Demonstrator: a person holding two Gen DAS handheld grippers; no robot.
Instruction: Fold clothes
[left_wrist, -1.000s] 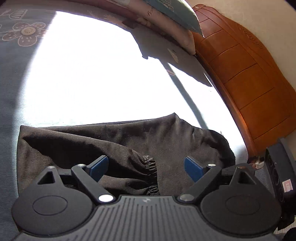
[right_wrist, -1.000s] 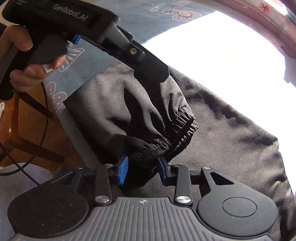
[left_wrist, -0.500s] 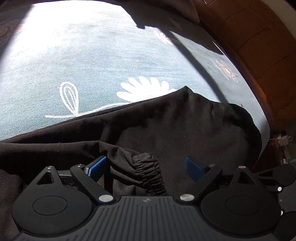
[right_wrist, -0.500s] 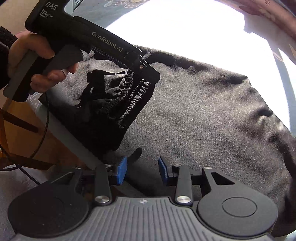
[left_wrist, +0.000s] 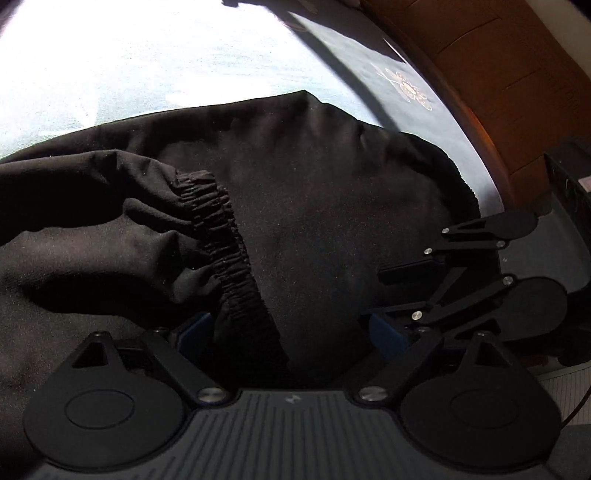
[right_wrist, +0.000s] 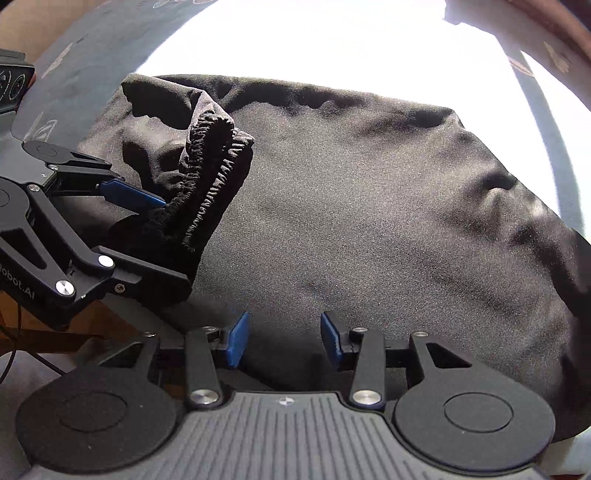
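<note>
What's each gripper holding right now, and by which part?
Neither holds anything. The left gripper is open, its jaws either side of the black garment's elastic cuff without clamping it. The right gripper is open above the fabric.

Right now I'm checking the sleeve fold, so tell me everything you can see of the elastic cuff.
The elastic cuff is black, gathered and ribbed, ending a puffy sleeve of matte knit-looking fabric. It lies folded across the flat body of the black garment, its opening gaping slightly. The left hand-held gripper is open around it, the blue upper finger at its lower end. The right hand-held gripper is open, apart.
</note>
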